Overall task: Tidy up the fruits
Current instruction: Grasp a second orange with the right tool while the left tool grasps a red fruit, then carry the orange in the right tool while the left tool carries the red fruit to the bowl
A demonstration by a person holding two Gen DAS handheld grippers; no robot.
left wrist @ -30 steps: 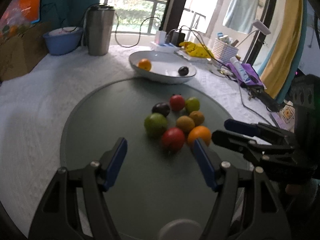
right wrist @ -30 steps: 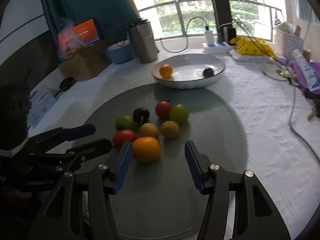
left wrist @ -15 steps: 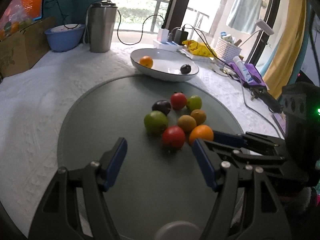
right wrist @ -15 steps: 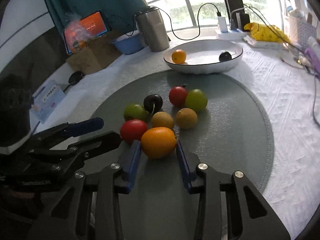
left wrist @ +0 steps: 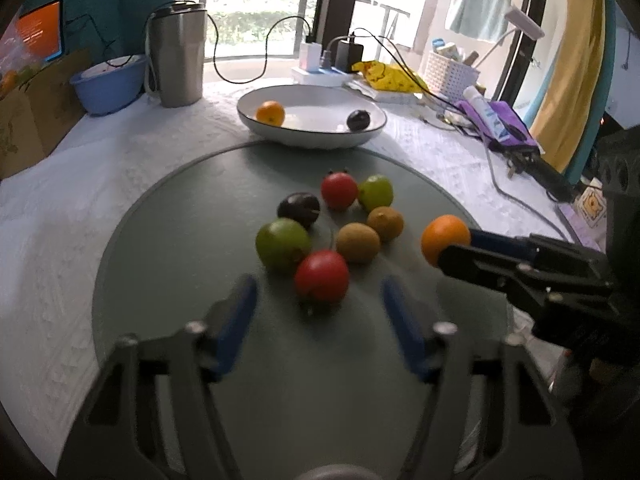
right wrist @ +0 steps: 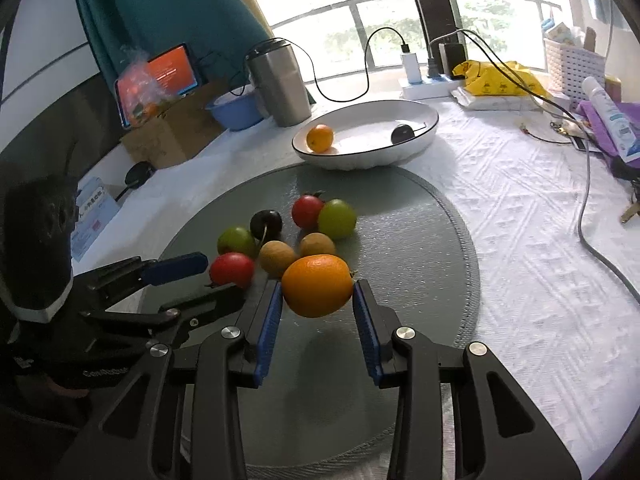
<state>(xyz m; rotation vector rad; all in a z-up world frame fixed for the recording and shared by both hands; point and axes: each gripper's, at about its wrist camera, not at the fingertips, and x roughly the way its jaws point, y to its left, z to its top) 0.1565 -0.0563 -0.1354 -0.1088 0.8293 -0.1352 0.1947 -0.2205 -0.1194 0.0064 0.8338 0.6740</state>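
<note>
My right gripper (right wrist: 317, 298) is shut on a large orange (right wrist: 318, 286), held just clear of the fruit cluster on the round grey mat (right wrist: 432, 240). In the left wrist view the orange (left wrist: 445, 240) sits at the right gripper's (left wrist: 456, 249) tips, right of the cluster. My left gripper (left wrist: 320, 316) is closing around a red fruit (left wrist: 322, 276), and its pads stand apart from it. Green (left wrist: 282, 244), dark (left wrist: 299, 205) and brown (left wrist: 357, 243) fruits lie behind. A white bowl (left wrist: 256, 120) holds a small orange (left wrist: 271, 113) and a dark plum (left wrist: 359, 120).
A steel tumbler (left wrist: 178, 56) and a blue bowl (left wrist: 108, 84) stand at the back left beside a cardboard box (right wrist: 168, 140). Cables (right wrist: 588, 220), a white basket (left wrist: 452, 68) and a purple cloth (left wrist: 508, 124) crowd the right side of the white tablecloth.
The right gripper closed on the large orange and drew it out of the cluster. The left gripper moved up to the near red fruit and its fingers came closer together.
</note>
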